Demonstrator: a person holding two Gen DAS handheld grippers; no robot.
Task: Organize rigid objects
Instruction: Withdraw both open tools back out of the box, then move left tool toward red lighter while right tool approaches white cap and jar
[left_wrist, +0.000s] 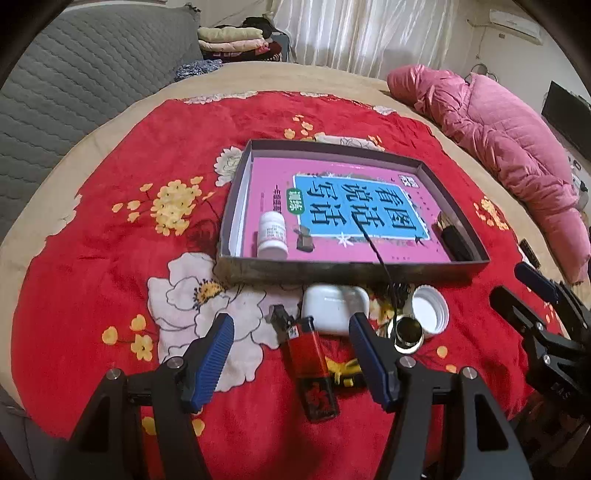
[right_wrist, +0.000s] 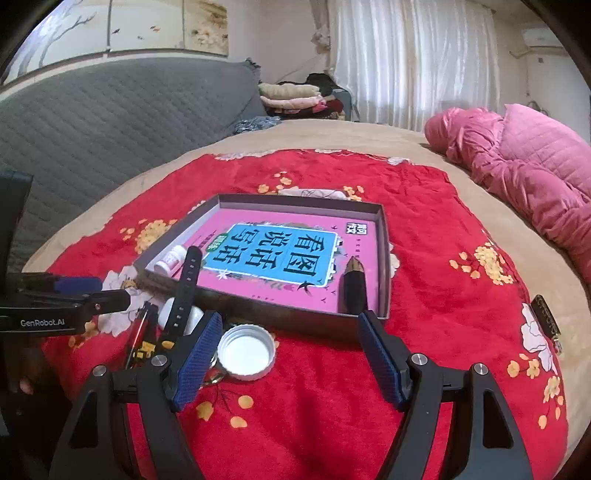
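A red lighter (left_wrist: 312, 373) lies on the red flowered blanket between the spread fingers of my left gripper (left_wrist: 293, 350), which is open; its pads do not touch the lighter. Just beyond it are a white earbud case (left_wrist: 334, 308), a gold-rimmed watch (left_wrist: 408, 332) with its black strap (right_wrist: 186, 288) leaning over the box's front wall, and a white bottle cap (right_wrist: 245, 350). My right gripper (right_wrist: 290, 350) is open low over the blanket, the cap lying by its left finger. The shallow box (left_wrist: 258, 275) holds a pink book, a white pill bottle (left_wrist: 273, 234) and a black brush (right_wrist: 352, 284).
A pink quilted jacket (left_wrist: 498, 129) lies at the bed's right side. A grey padded headboard (right_wrist: 110, 122) stands to the left and folded clothes at the back. A small dark harmonica-like object (right_wrist: 546, 317) rests on the blanket at the right. Each gripper shows in the other's view.
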